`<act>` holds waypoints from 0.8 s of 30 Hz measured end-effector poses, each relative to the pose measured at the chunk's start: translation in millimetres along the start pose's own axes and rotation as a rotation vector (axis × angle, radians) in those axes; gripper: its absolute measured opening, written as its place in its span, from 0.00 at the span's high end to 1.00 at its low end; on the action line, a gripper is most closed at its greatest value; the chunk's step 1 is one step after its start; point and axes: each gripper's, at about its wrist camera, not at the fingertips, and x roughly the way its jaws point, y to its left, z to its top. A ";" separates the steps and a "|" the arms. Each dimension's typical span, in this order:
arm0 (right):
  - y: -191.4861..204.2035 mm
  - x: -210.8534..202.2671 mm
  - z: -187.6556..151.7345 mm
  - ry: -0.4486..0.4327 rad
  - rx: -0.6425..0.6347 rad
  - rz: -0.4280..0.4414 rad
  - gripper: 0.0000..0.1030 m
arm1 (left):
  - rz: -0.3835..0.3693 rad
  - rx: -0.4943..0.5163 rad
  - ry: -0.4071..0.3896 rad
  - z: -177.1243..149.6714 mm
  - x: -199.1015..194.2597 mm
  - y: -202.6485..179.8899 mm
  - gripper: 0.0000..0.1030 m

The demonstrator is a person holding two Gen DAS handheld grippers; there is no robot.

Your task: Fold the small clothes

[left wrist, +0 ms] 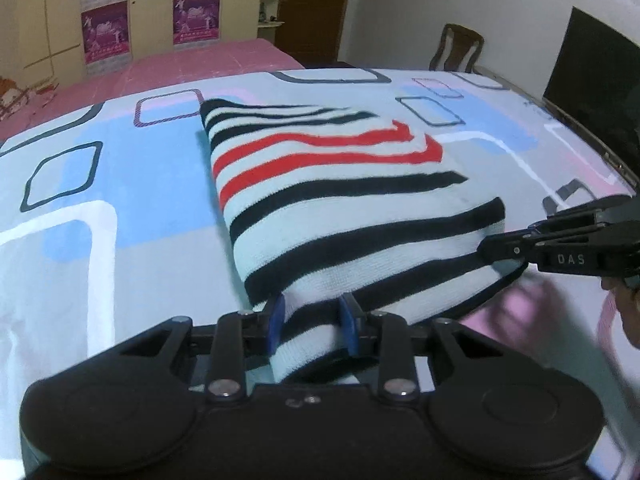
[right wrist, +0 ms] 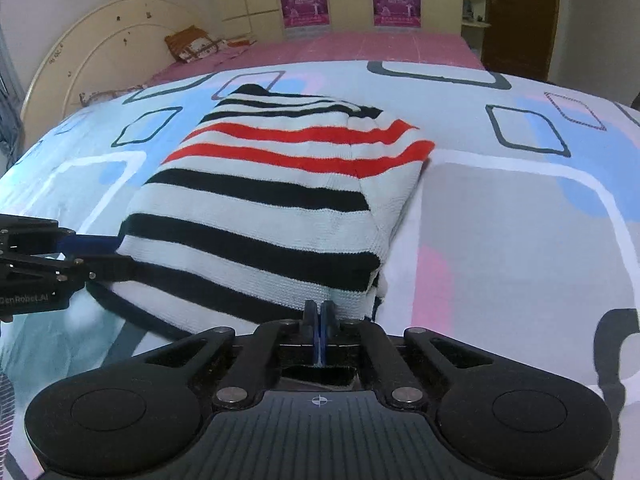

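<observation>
Both tongs sit at the near edge of the striped garment (left wrist: 340,200), which lies partly folded on the patterned bedsheet (left wrist: 120,184) of the bed, its long axis running away from the cameras toward the pink cover beyond. The left tongs (left wrist: 312,324) are clamped on a bunched roll of the striped knit at the near left corner, the blue pads pressing the cloth from both sides. The right tongs (right wrist: 319,320) are together at the near right corner; their blue pads meet with no gap, right at the hem, and whether a thin edge of fabric is pinched between them I cannot tell. Each tool shows in the other's view, coming in from the side at the same near hem, so neither hand is clearly nearer. My judgement is that the next fold depends on carrying this near edge forward along the garment's length, toward the red stripes.
</observation>
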 end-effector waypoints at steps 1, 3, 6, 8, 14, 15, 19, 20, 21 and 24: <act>0.1 -10.7 -0.4 -0.027 0.010 0.002 1.00 | -0.002 -0.008 -0.006 -0.7 -6.5 -0.8 0.71; -4.4 -24.8 -2.2 -0.057 0.032 0.020 1.00 | 0.005 -0.021 -0.007 -8.4 -15.0 -1.5 0.69; -8.5 -19.4 -14.5 -0.013 0.040 0.038 1.00 | 0.019 -0.038 0.036 -21.2 -5.6 0.0 0.67; -10.8 -10.5 -20.0 0.007 0.046 0.060 1.00 | 0.021 -0.051 0.041 -21.1 -3.8 0.5 0.68; -24.5 -47.2 13.0 -0.157 0.116 0.055 1.00 | -0.006 -0.069 -0.073 5.4 -27.5 8.2 0.65; -29.4 -45.3 20.3 -0.177 0.124 0.041 1.00 | -0.007 -0.079 -0.080 12.4 -22.6 9.7 0.63; -37.4 -3.6 31.8 -0.075 0.117 0.039 1.00 | 0.007 -0.079 0.026 22.8 19.6 7.7 0.60; -36.5 9.1 28.7 -0.038 0.090 0.018 1.00 | 0.013 -0.073 0.028 22.2 25.8 6.4 0.59; -37.2 10.5 28.3 -0.052 0.084 0.019 1.00 | 0.014 -0.069 0.023 23.1 25.1 5.0 0.59; -42.5 0.2 38.7 -0.065 0.109 0.044 1.00 | 0.022 -0.070 0.021 25.4 17.5 4.4 0.59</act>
